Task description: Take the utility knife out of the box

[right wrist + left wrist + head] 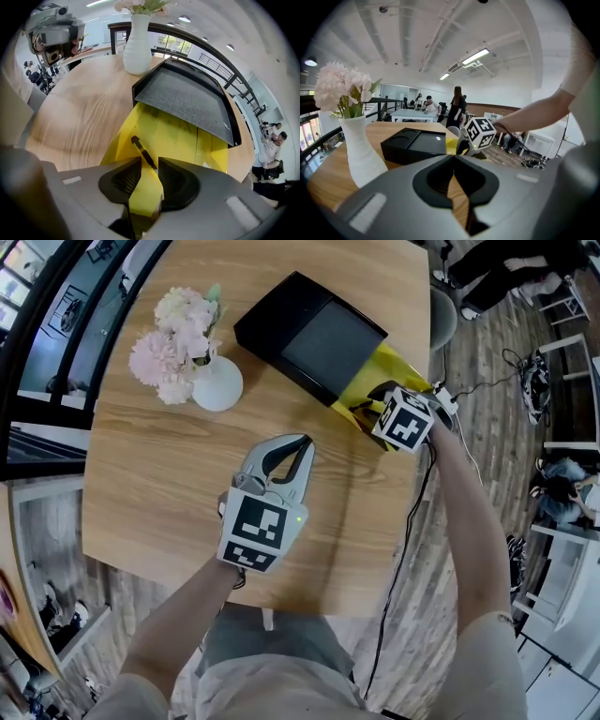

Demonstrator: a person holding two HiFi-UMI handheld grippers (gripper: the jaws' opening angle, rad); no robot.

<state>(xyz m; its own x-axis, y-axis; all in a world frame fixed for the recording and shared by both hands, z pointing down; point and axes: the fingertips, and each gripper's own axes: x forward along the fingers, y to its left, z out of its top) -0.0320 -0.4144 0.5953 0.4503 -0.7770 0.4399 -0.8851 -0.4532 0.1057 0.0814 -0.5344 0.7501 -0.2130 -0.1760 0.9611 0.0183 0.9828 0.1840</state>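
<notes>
An open yellow box (401,367) lies on the round wooden table (159,474), with its black lid (314,334) resting over its far part. In the right gripper view a thin black utility knife (142,152) lies on the yellow box floor (178,136). My right gripper (149,161) points steeply down into the box, its jaws apart on either side of the knife's near end, with yellow showing between the left pad and the knife. My left gripper (307,440) hovers over bare table in front of the box, tips together (453,157), holding nothing.
A white vase (217,382) of pink flowers (178,338) stands left of the lid, and appears as the vase (138,47) beyond the box. A grey chair (442,320) stands by the table's right edge. Cables lie on the floor (525,371). People sit far off.
</notes>
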